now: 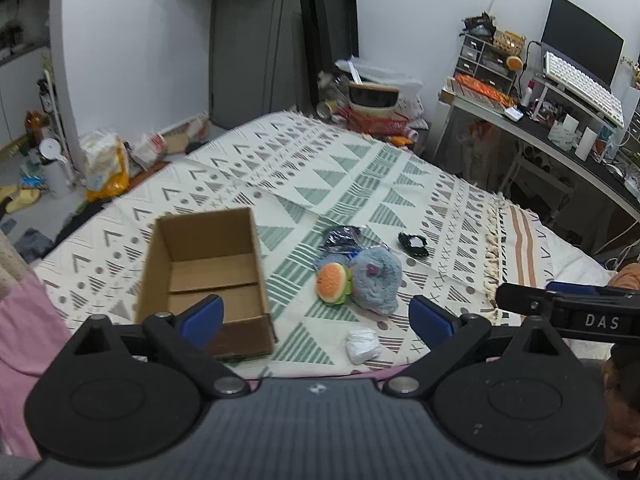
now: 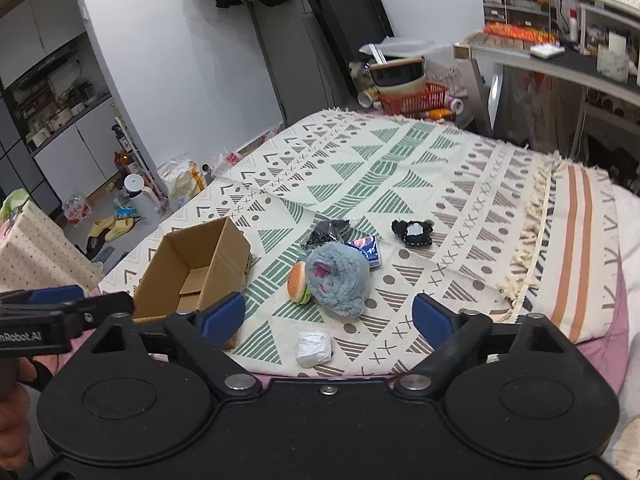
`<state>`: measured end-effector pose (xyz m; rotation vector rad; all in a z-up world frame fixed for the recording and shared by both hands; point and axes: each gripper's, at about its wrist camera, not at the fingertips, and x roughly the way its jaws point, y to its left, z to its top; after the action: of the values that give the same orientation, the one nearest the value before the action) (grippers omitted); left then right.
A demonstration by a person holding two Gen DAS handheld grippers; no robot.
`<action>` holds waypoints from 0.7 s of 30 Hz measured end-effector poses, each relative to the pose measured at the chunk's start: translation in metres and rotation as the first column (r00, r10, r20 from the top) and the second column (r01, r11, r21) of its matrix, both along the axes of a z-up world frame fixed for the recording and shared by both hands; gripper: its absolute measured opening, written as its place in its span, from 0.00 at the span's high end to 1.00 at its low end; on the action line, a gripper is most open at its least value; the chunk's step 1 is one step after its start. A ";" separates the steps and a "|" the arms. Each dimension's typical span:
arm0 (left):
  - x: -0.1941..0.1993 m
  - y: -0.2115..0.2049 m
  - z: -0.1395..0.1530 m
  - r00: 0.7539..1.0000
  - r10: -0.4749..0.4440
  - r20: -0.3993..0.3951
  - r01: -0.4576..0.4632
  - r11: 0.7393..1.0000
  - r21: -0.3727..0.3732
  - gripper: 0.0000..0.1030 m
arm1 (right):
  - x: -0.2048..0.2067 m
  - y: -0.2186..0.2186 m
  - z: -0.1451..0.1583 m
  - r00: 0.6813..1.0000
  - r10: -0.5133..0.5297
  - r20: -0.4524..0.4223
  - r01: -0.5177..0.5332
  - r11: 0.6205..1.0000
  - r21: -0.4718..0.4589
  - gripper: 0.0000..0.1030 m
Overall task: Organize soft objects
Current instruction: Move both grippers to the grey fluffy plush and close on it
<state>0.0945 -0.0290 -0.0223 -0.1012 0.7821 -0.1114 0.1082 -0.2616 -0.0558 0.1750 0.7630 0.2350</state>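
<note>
1. The left gripper (image 1: 316,318) hangs above the patterned blanket (image 1: 360,184), jaws spread wide and holding nothing.
2. The right gripper (image 2: 329,316) is likewise released and holds nothing.
3. An open cardboard box (image 1: 208,276) sits just ahead of the left gripper's left finger.
4. Ahead between the jaws lie a grey plush (image 2: 340,276) touching a burger toy (image 2: 297,282).
5. A white bundle (image 2: 314,348) lies nearest the jaws; a black item (image 2: 414,233) lies farther off.
</note>
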 end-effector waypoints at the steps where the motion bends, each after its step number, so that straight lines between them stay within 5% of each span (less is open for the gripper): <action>1: 0.004 -0.002 -0.003 1.000 -0.008 -0.008 0.008 1.000 -0.003 0.04 | 0.003 -0.001 -0.002 1.000 -0.003 -0.007 0.003 1.000 0.009 0.14; 21: 0.091 -0.016 -0.037 0.996 -0.025 -0.091 0.020 0.998 -0.059 0.15 | 0.076 -0.006 -0.034 0.993 -0.061 -0.099 0.070 0.993 0.092 0.41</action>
<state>0.1860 -0.0449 -0.0588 -0.1534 0.8721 -0.1516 0.1839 -0.2672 -0.0898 0.3033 0.8408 0.2021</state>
